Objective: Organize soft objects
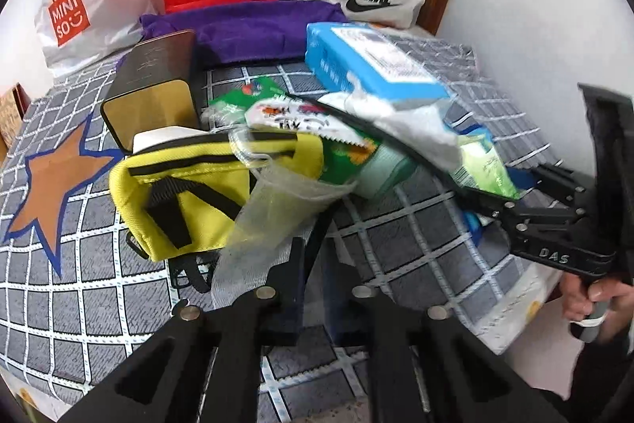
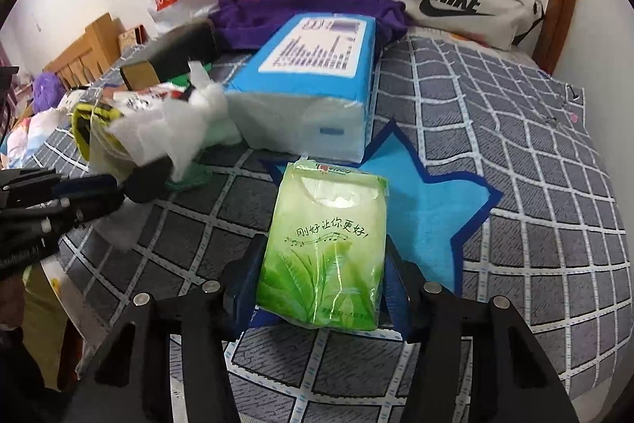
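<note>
Tissues, a green pack (image 2: 323, 252), sit clamped between the right gripper's (image 2: 323, 264) jaws, just above the checked bedspread (image 2: 535, 145) and its blue star. Left gripper (image 1: 309, 264) is pinched shut on a clear plastic bag (image 1: 269, 221) beside the yellow pouch (image 1: 178, 193). Sorting looks midway; next, I'd guess, the pack needs carrying into that bag, which must be opened first.

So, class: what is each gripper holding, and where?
Right gripper: green tissue pack, by its sides. Left gripper: clear plastic bag, at its lower end.
</note>
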Action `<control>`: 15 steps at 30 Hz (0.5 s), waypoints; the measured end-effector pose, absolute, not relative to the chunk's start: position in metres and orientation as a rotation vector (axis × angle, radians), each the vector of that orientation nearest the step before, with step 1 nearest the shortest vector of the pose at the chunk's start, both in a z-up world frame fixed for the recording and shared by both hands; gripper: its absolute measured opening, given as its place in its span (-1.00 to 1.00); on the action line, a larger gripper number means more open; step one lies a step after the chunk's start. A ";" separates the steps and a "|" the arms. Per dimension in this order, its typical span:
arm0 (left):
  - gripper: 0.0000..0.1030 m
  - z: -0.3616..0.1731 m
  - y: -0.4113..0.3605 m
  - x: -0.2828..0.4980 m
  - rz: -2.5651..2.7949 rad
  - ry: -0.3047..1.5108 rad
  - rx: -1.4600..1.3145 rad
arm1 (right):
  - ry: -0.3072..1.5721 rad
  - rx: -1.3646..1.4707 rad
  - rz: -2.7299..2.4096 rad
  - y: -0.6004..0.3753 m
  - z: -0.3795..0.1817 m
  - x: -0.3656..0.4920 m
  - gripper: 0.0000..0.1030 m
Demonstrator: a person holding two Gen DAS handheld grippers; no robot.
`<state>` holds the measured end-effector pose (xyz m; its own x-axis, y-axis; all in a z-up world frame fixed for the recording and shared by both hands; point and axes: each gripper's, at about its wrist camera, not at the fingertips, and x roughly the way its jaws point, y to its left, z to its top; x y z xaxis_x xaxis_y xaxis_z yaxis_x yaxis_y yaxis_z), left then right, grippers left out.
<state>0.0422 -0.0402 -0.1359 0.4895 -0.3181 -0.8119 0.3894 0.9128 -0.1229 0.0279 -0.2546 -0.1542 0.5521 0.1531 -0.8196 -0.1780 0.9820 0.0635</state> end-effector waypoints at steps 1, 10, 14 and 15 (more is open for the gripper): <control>-0.87 -0.135 -0.039 0.042 -0.429 0.961 0.081 | 0.963 -0.024 0.200 -0.254 -0.152 0.028 0.05; -0.61 -0.149 -0.045 0.044 -0.418 1.016 0.140 | 0.961 -0.023 0.215 -0.251 -0.147 0.024 0.06; 0.06 -0.148 -0.048 0.040 -0.430 0.993 0.159 | 0.967 -0.019 0.214 -0.253 -0.149 0.023 0.06; 0.06 -0.150 -0.050 0.040 -0.434 0.999 0.163 | 0.967 -0.018 0.213 -0.253 -0.150 0.023 0.06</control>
